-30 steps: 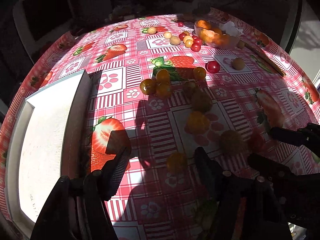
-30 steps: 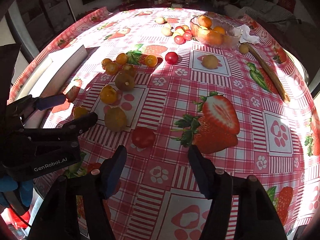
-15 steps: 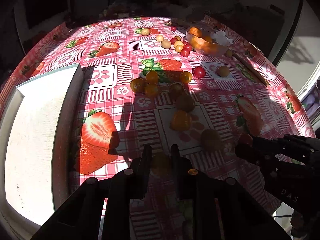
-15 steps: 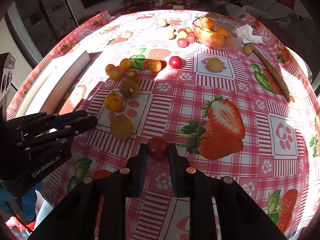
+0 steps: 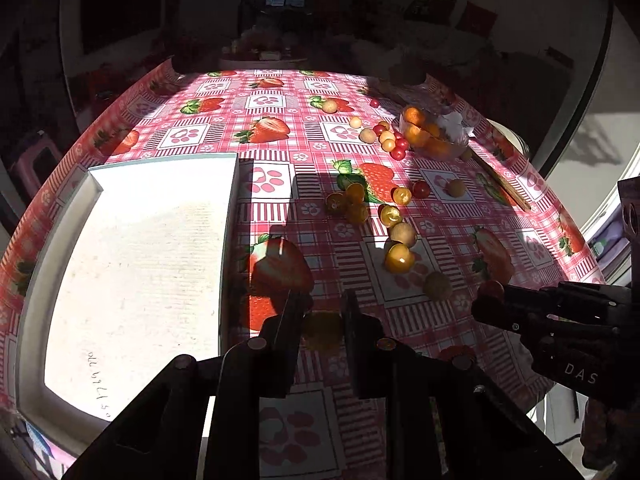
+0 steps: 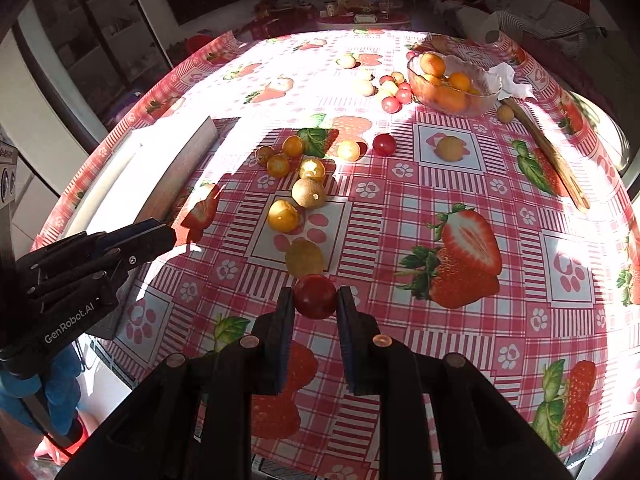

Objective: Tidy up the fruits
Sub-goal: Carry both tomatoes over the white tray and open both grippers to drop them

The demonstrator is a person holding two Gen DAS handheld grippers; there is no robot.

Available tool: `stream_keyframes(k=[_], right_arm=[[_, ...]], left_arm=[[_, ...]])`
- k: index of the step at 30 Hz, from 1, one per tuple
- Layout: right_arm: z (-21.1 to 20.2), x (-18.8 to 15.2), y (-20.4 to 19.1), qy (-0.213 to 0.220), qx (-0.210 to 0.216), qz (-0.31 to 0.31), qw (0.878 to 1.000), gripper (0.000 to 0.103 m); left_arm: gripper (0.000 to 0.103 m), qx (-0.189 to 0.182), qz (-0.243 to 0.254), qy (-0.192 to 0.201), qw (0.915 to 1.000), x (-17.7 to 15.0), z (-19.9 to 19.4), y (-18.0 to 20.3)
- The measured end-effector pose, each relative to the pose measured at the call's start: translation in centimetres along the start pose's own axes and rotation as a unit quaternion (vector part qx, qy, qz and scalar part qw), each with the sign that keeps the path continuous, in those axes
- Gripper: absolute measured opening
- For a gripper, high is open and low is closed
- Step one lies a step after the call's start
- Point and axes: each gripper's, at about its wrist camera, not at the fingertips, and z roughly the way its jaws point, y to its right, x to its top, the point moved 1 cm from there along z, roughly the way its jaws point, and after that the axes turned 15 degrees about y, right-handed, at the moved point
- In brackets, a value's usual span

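Two black grippers over a round table point(image 6: 460, 184) draped in glossy red-and-pink checked oilcloth printed with strawberries and paw marks. Left gripper point(image 5: 323, 314) clamped narrow on one round yellow fruit point(image 5: 322, 330), deep in shadow just right of a shallow white rectangular tray point(image 5: 132, 264). Right gripper point(image 6: 314, 300) pinched tight around one smooth red tomato point(image 6: 315, 296), held above the cloth near the table's front edge. Loose on the cloth in the right view: a cluster of about five small orange fruits point(image 6: 294, 146) mid-table, one fuzzy brown kiwi point(image 6: 308, 193), one orange fruit point(image 6: 283, 216) below it, one dull yellow fruit point(image 6: 305, 258) just beyond the held tomato. Farther back, a second red tomato point(image 6: 384, 144), a lone yellow fruit point(image 6: 449, 149) on a printed square, and a scatter of pale and red little fruits point(image 6: 390, 92) beside one clear scalloped glass bowl point(image 6: 486, 98) with several oranges inside. One long wooden stick point(image 6: 548, 156) lying aslant at the right, one crumpled white tissue point(image 6: 510, 80) behind the bowl. Hard sunlight across the far half, dark shadows toward the front.
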Motion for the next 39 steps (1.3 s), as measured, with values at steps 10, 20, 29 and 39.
stream_keyframes(k=[10,20,29,39], right_arm=[[1.5,1.6,-8.2,-0.002,0.048,-0.049,0.998,0.023],[4.9,3.3,-16.5,-0.020,0.099,-0.078,0.992,0.023],[9.4,3.4,-19.8,-0.056,0.095,-0.089,0.990,0.023],[13.0,2.3,-20.2,-0.093,0.074,-0.096,0.988,0.023]], left_arm=[[0.021,0.065,-0.032,0.019,0.9972,-0.5,-2.9,-8.1],[0.021,0.113,-0.049,0.011,0.9924,-1.8,-3.5,-15.0],[0.021,0.132,-0.048,-0.015,0.9900,-3.0,-2.1,-16.8],[0.021,0.154,-0.026,-0.027,0.9874,-3.6,-1.5,-17.0]])
